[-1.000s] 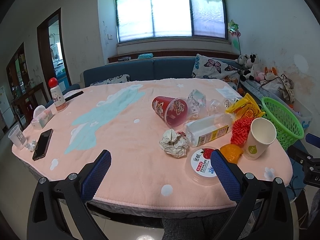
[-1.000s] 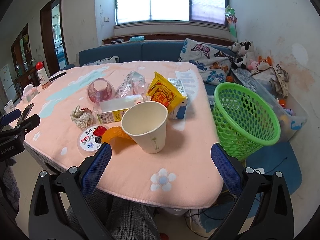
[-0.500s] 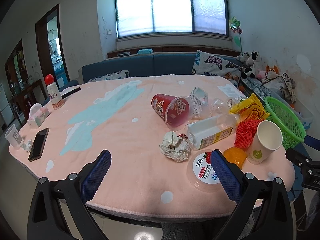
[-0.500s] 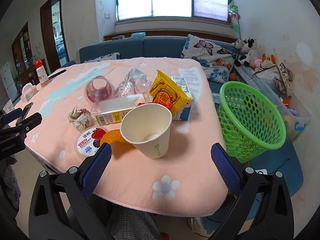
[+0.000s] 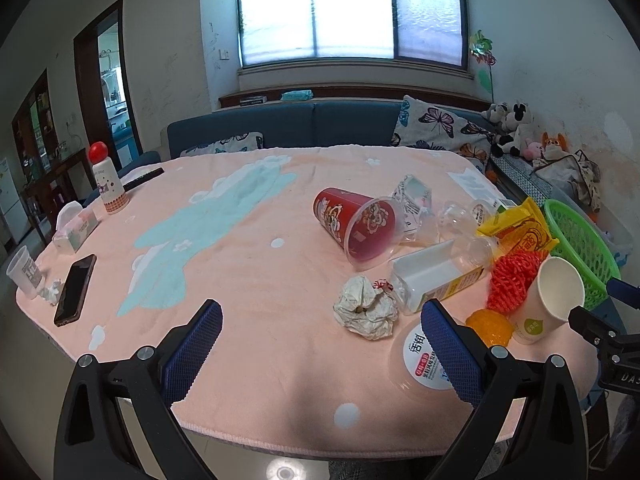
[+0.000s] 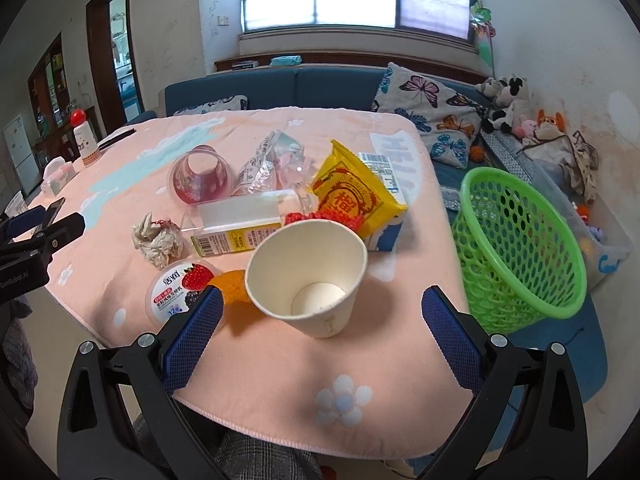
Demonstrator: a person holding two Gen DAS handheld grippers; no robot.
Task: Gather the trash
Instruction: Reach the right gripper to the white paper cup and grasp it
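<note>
The table (image 6: 400, 344) lay under both grippers. A green basket (image 6: 520, 240) stood off its edge, right of the right gripper (image 6: 322, 332), whose fingers were spread around nothing, a paper cup (image 6: 308, 276) just ahead between them. The left gripper (image 5: 320, 344) was also spread wide, a crumpled paper ball (image 5: 366, 312) just ahead.

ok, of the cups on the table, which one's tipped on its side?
The red printed plastic cup, lying with its mouth toward the cameras. The white paper cup ahead of the right claw stands upright, as does the small cup at the far-left edge.
</note>
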